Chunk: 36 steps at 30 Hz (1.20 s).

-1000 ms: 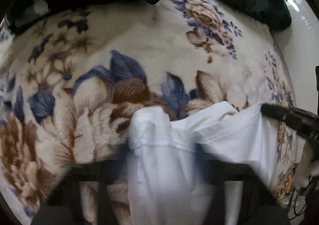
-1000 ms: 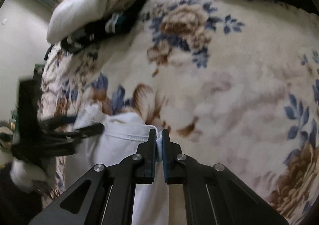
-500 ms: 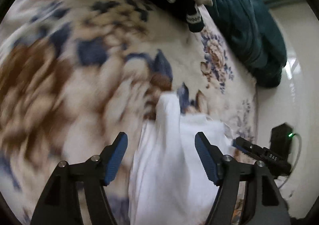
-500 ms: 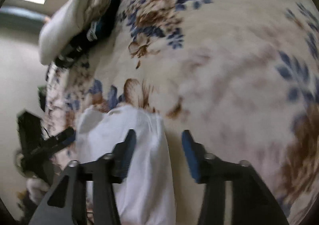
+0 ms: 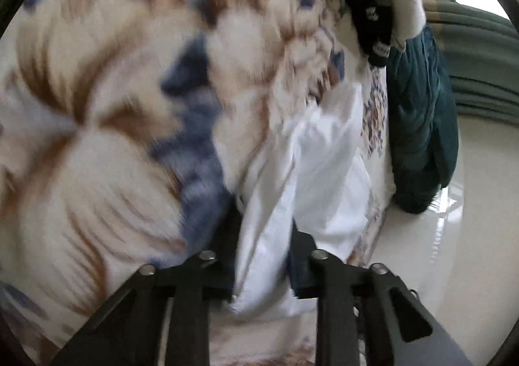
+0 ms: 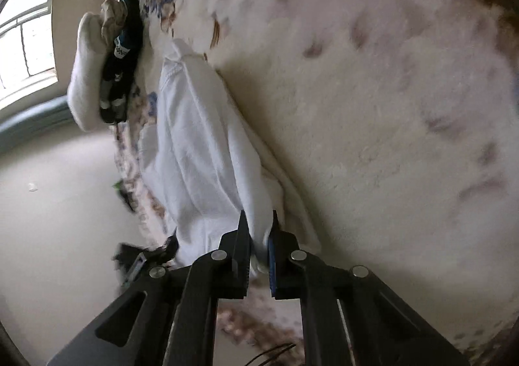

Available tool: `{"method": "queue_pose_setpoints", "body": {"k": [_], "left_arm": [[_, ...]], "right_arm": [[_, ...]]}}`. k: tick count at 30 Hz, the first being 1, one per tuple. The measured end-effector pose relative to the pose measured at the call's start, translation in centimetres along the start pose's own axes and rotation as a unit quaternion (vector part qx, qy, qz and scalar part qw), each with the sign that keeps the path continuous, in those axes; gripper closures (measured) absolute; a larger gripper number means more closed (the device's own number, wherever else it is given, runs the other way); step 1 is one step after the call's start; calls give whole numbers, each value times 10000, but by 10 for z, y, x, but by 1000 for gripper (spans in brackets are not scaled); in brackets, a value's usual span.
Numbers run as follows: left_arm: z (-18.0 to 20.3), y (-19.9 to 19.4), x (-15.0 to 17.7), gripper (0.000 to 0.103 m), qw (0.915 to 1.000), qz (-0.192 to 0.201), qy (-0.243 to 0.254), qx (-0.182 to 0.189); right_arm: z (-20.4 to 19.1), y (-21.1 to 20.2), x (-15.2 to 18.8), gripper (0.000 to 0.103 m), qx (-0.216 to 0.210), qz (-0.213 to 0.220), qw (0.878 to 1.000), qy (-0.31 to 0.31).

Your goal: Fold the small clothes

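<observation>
A small white garment [image 5: 324, 164] lies in a long bunched strip on the floral blanket [image 5: 113, 155]. In the left wrist view my left gripper [image 5: 262, 229] has its jaws closed in on the garment's near end, with cloth filling the gap between them. In the right wrist view the same garment [image 6: 201, 152] runs away from my right gripper [image 6: 259, 223], whose jaws pinch its near end. The left wrist view is blurred by motion.
A dark teal garment [image 5: 418, 126] hangs at the blanket's edge. A pile of black and white clothes [image 6: 107, 74] lies at the far edge. Pale floor [image 6: 55, 203] lies beyond the blanket. A window [image 6: 26, 25] is behind.
Both grippers opened half a second ago and let the garment go, then swung round to its ends and closed on it again. The garment now lies as a folded strip.
</observation>
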<state>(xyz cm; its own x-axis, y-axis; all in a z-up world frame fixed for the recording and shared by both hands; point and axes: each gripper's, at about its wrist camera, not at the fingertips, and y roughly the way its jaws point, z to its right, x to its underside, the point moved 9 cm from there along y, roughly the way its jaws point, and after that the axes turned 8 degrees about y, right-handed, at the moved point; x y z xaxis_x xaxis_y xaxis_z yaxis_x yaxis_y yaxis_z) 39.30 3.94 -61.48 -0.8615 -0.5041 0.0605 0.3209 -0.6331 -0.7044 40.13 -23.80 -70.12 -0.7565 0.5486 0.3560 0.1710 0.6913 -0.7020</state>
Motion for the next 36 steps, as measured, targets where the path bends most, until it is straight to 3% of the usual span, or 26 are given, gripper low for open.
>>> {"method": "queue_pose_setpoints", "body": {"k": [2,5,6,7,8,9,11,12,14,19,22,23,24,25,27,30,32,33,34,36], "left_arm": [[-10,-6,-6,85,9999,34,-73,-79],[-2,-13,-9,84,9998,-82,127,-128],[0,-17,-9,79,9997,-75,182,-161],[5,-23,-7,58,9995,-60,226,-193],[4,-29,-4,44,9996,-28,220,-185],[5,-36,-1,25,9998,42,141,-118],[6,-51,12,24,9989,259,-256,284],[4,-50,17,23,9979,280,-413,402],[1,-37,33,23,9918,267,-918,846],[1,31,50,22,9766,-22,-1705,1310],[1,42,40,25,9764,429,-1751,1192],[5,41,35,32,9759,573,-1690,1257],[12,39,27,62,9798,652,-1478,1178],[16,35,21,76,9831,670,-1298,1105],[28,23,-2,76,9888,702,-874,990],[41,1,-44,74,9954,553,-64,776],[45,-9,-83,57,9968,300,511,537],[42,-13,-94,35,9968,232,647,418],[41,-17,-113,30,9960,130,839,291],[33,-29,-120,28,9944,117,1046,94]], "right_arm": [[9,-6,-4,97,275,184,9994,26],[15,-6,-3,98,501,-27,9986,-138],[14,-8,-1,96,524,-92,9983,-221],[11,-11,0,93,569,-130,9978,-312],[9,-16,2,80,614,-155,9973,-364],[7,-22,3,59,619,-127,9972,-391],[5,-34,1,33,586,79,9973,-427],[3,-37,1,31,469,134,9979,-436],[2,-34,-2,31,354,82,9986,-378],[4,-1,-11,31,-7,-313,9993,-228],[-10,20,-13,31,-288,-380,9980,-418],[-18,22,-11,38,-442,-350,9970,-539],[-23,24,-9,65,-352,-256,9965,-716],[-24,26,-6,78,-211,-190,9962,-824],[-29,26,9,85,-144,-79,9958,-903],[-37,34,50,85,-82,-324,9946,-979],[-43,55,90,78,37,-927,9902,-1045],[-44,66,109,74,224,-1304,9848,-1126],[-45,71,120,74,399,-1461,9805,-1251],[-56,67,125,74,649,-1312,9748,-1682]]}}
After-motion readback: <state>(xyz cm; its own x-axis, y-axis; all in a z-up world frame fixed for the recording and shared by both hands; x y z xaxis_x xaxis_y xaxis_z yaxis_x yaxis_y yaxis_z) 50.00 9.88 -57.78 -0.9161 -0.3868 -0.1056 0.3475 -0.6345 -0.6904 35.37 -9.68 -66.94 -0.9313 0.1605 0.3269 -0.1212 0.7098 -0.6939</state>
